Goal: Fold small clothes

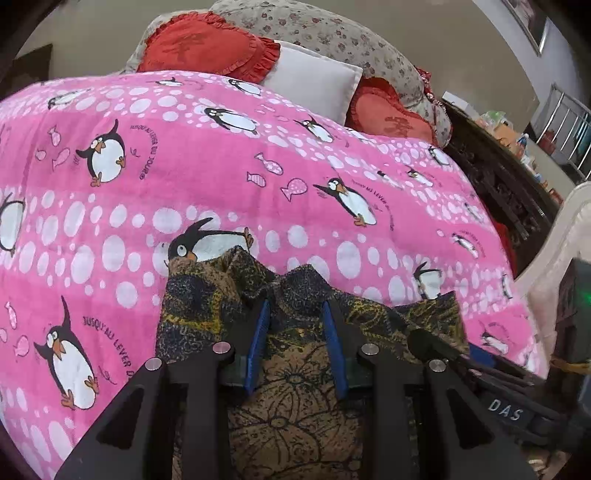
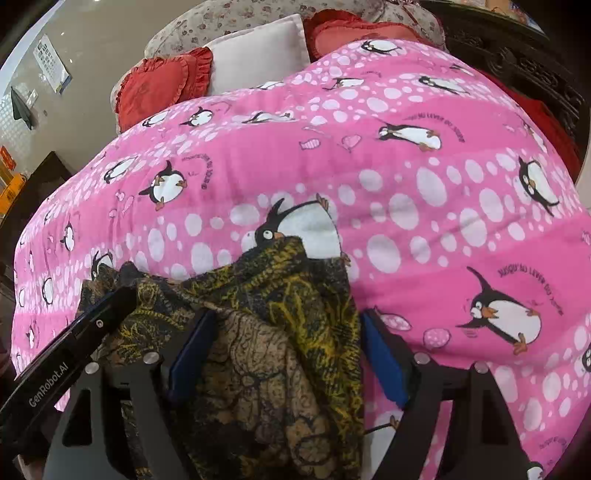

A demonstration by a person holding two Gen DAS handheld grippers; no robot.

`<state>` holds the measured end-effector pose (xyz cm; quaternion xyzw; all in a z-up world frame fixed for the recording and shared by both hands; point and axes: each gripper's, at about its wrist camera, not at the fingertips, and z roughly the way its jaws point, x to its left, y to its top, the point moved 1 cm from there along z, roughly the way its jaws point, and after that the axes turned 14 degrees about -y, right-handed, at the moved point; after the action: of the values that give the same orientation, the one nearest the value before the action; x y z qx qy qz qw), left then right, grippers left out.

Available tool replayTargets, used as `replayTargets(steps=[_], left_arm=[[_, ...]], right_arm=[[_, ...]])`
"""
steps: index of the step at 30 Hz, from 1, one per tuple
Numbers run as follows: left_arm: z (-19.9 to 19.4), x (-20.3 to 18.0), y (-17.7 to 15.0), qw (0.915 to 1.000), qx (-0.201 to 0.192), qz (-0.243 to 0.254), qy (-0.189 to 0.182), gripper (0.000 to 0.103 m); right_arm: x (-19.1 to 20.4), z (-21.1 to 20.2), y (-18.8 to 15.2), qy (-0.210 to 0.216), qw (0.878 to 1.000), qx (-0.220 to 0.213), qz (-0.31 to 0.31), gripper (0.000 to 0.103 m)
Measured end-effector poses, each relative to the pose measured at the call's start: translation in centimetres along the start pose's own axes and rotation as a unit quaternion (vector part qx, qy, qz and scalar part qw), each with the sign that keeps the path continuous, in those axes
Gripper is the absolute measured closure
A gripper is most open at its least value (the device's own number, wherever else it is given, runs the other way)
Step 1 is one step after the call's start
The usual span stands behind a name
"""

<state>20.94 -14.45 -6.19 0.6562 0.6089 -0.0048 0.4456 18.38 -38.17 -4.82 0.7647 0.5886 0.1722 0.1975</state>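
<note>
A small dark garment (image 1: 295,398) printed in brown, yellow and navy lies bunched on the pink penguin blanket (image 1: 221,177) at the near edge. My left gripper (image 1: 295,306) points down onto it. Its blue pads (image 1: 258,332) stand a little apart with fabric lying loosely between them. In the right wrist view the same garment (image 2: 273,369) runs between the fingers of my right gripper (image 2: 288,314), which is wide open. Cloth rests against its left pad (image 2: 195,343), while the right pad (image 2: 382,358) is clear of it. The left gripper's black body (image 2: 74,343) touches the garment's left side.
The pink blanket (image 2: 406,184) covers a bed. At its far end lie red frilled cushions (image 1: 207,44), a white pillow (image 1: 317,81) and a floral pillow (image 1: 332,33). A dark carved headboard (image 1: 498,184) and a cluttered shelf run along the right side.
</note>
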Motion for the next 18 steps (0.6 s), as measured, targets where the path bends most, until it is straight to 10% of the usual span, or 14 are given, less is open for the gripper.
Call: replayTargets(steps=[4, 8, 15, 18], left_arm=[[-4.0, 0.6, 0.7, 0.9972, 0.034, -0.042, -0.051, 0.091], [-8.7, 2.1, -1.9, 0.995, 0.033, -0.033, -0.088, 0.06], [-9.2, 3.6, -8.0, 0.9784, 0.083, -0.041, -0.185, 0.055], [-8.8, 3.4, -8.0, 0.9773, 0.082, -0.038, -0.192, 0.054]], right_arm=[[-2.0, -1.5, 0.1, 0.055, 0.998, -0.003, 0.032, 0.028], [-7.2, -5.7, -1.2, 0.146, 0.987, -0.033, 0.052, 0.027], [-8.9, -4.2, -7.2, 0.276, 0.959, 0.06, -0.008, 0.026], [-7.8, -4.1, -7.9, 0.288, 0.956, 0.032, -0.048, 0.022]])
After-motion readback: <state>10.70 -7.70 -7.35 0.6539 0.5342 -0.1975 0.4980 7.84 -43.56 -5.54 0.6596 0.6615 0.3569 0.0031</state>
